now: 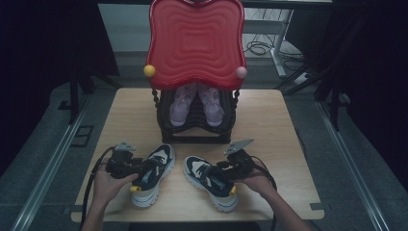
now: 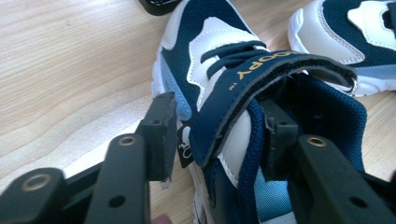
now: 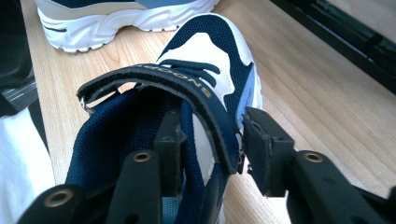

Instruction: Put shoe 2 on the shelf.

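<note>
Your left gripper (image 1: pixel 144 169) straddles the outer side wall of the left shoe (image 1: pixel 155 174), one jaw inside the opening, one outside. Your right gripper (image 1: pixel 220 174) straddles the right shoe (image 1: pixel 210 182) the same way. Both sets of jaws stand partly open around the wall; no pad visibly presses, so neither shoe is gripped yet. Both shoes rest on the table (image 1: pixel 269 120), near its front edge. The black rack (image 1: pixel 166 130) behind them already holds a pink pair (image 1: pixel 196 103). Judged remaining: clamp, lift, place. The red tray (image 1: pixel 195 41) overhangs the rack, restricting approach from above.
</note>
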